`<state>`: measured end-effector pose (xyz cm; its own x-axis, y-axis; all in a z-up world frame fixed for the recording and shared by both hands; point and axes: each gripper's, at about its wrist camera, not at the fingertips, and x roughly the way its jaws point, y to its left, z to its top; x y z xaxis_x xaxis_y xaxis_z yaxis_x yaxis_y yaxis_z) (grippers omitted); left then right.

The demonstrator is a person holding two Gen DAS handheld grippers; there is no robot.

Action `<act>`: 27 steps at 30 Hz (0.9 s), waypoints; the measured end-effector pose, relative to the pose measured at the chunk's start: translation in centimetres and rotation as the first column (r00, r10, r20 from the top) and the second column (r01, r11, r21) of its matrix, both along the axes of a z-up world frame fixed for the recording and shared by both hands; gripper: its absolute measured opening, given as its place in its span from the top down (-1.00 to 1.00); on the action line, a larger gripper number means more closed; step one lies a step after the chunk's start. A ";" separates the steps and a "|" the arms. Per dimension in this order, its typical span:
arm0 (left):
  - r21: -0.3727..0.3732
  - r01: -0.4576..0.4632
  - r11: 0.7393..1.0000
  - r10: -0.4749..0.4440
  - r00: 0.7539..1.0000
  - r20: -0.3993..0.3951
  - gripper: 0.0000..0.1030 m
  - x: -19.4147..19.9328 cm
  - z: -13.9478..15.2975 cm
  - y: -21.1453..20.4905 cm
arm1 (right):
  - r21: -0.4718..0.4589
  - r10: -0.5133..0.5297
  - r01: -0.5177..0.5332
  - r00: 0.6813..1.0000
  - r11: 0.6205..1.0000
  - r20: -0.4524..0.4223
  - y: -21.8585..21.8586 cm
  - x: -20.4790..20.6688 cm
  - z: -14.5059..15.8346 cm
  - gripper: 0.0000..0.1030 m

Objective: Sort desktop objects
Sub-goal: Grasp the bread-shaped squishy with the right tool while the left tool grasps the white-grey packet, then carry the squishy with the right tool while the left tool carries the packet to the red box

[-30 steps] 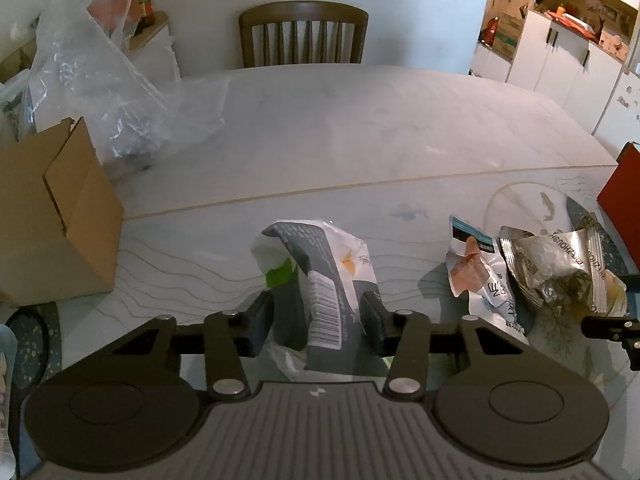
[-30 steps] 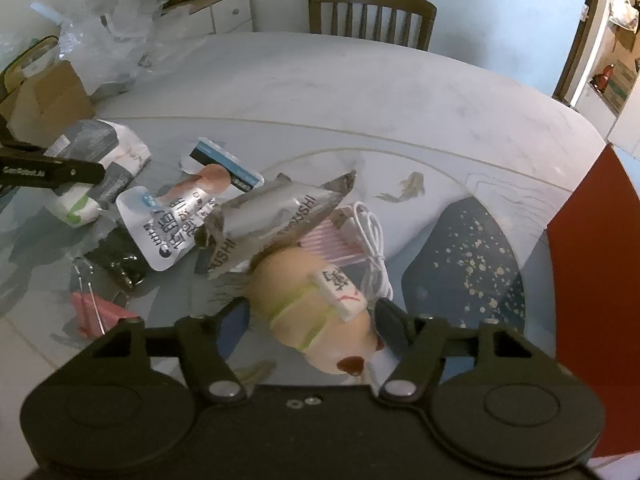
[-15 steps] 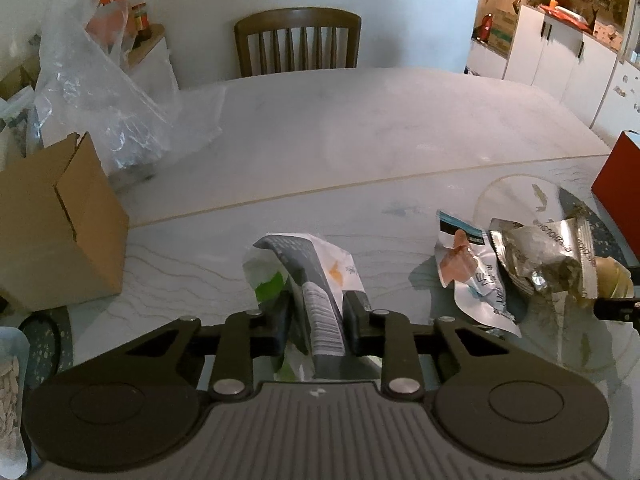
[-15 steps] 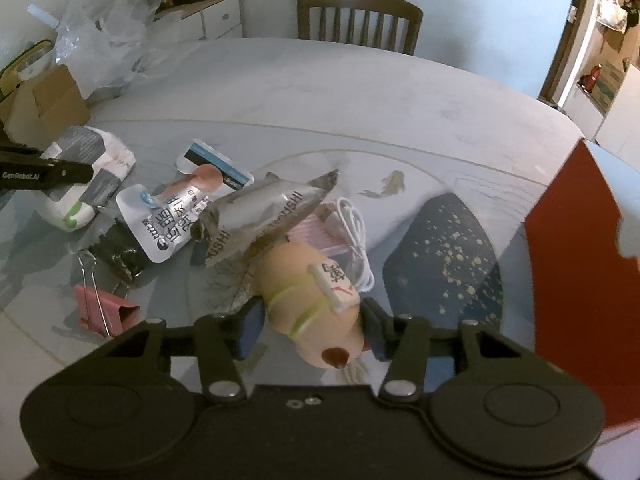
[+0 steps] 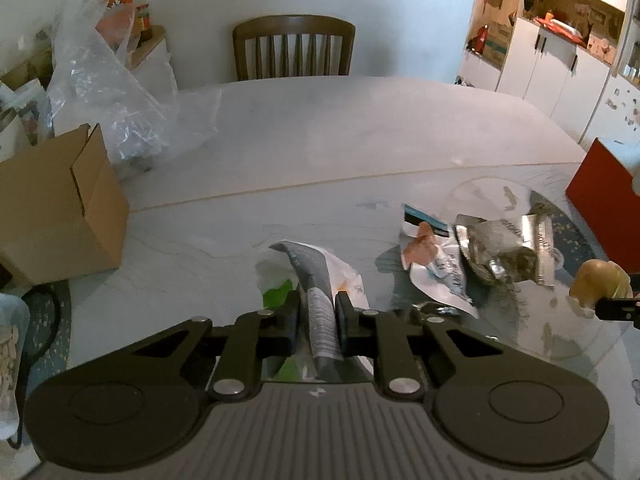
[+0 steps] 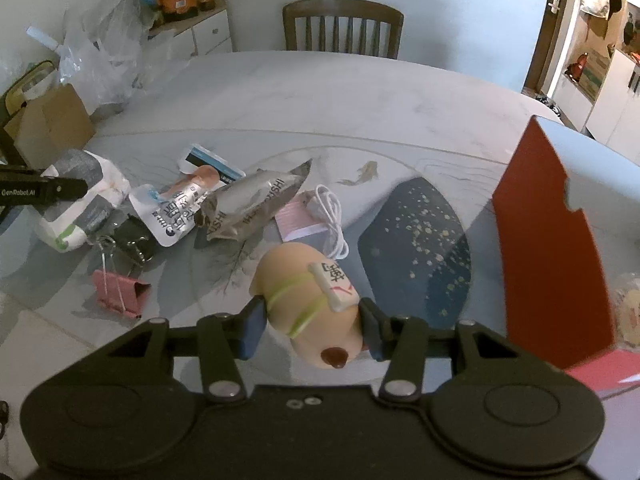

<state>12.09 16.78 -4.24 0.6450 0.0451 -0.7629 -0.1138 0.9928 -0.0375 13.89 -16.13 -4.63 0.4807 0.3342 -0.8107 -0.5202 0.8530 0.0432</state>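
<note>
the pale marbled round table (image 5: pixel 360 128) stretched bare toward the brown slatted wooden chair (image 5: pixel 294 46) at its far edge, leaving wide room there, while the near side was crowded. a brown cardboard box (image 5: pixel 60 204) with raised flaps hemmed the left, a crinkled clear plastic bag (image 5: pixel 104 92) behind it, and a stiff red box wall (image 6: pixel 548 248) closed the right. the left gripper (image 5: pixel 318 322) pinched a crumpled white and grey snack packet (image 5: pixel 316 280), its fingers pressed tight on the thin film. the right gripper (image 6: pixel 312 326) clamped a smooth peach rubbery pig toy (image 6: pixel 308 296) with green stripes, lifted above the glass. between them lay a creased silver foil pouch (image 6: pixel 256 204), a flat white printed sachet (image 6: pixel 176 216), a coiled white cable (image 6: pixel 330 220) and a pink metal binder clip (image 6: pixel 120 292).
</note>
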 end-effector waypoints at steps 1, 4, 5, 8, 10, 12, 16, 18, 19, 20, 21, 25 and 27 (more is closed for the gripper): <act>-0.003 -0.002 1.000 0.002 1.000 0.004 0.68 -0.2 0.1 -0.1 | 0.001 -0.003 0.003 1.000 1.000 0.002 -0.2 -0.2 0.2 0.05; -0.012 -0.012 1.000 0.012 1.000 0.017 0.68 -1.0 0.5 -0.4 | 0.012 -0.009 0.009 1.000 1.000 0.009 -0.8 -0.6 0.9 0.06; -0.016 -0.018 1.000 0.018 1.000 0.023 0.68 -1.3 0.6 -0.5 | 0.015 -0.011 0.011 1.000 1.000 0.011 -1.0 -0.7 1.2 0.06; -0.043 -0.033 0.999 0.035 0.999 0.036 0.69 -2.1 1.2 -0.7 | 0.030 -0.012 0.012 1.000 0.999 0.015 -1.6 -1.1 2.0 0.06; -0.060 -0.040 0.997 0.043 0.998 0.045 0.69 -2.5 1.6 -0.9 | 0.041 -0.013 0.012 1.000 0.999 0.014 -2.0 -1.2 2.6 0.06; -0.068 -0.044 0.997 0.048 0.997 0.054 0.69 -2.9 2.1 -1.0 | 0.051 -0.014 0.013 1.000 0.999 0.017 -2.5 -1.5 3.2 0.06; -0.085 -0.056 0.995 0.062 0.996 0.070 0.69 -3.5 2.9 -1.6 | 0.055 -0.016 0.015 0.999 0.998 0.033 -3.2 -1.8 4.2 0.08; -0.104 -0.064 0.993 0.072 0.994 0.077 0.69 -3.8 3.4 -1.8 | 0.061 -0.019 0.017 0.999 0.998 0.036 -3.6 -1.9 4.7 0.08; -0.112 -0.069 0.991 0.078 0.994 0.081 0.69 -4.0 3.7 -1.9 | 0.067 -0.019 0.017 0.999 0.998 0.036 -3.9 -1.9 4.9 0.08; -0.116 -0.073 0.991 0.083 0.993 0.085 0.69 -4.1 3.9 -2.0 | 0.073 -0.021 0.018 0.999 0.997 0.037 -4.1 -1.9 5.1 0.08; -0.118 -0.076 0.990 0.087 0.992 0.089 0.69 -4.3 4.2 -2.1 | 0.077 -0.023 0.020 0.999 0.997 0.038 -4.3 -1.9 5.3 0.08; -0.130 -0.078 0.988 0.093 0.989 0.115 0.69 -4.8 5.7 -2.4 | 0.088 -0.025 0.021 0.999 0.996 0.042 -5.2 -1.8 6.2 0.08; -0.135 -0.079 0.988 0.096 0.987 0.128 0.69 -5.0 6.4 -2.6 | 0.095 -0.030 0.025 0.999 0.995 0.046 -5.7 -1.7 6.7 0.08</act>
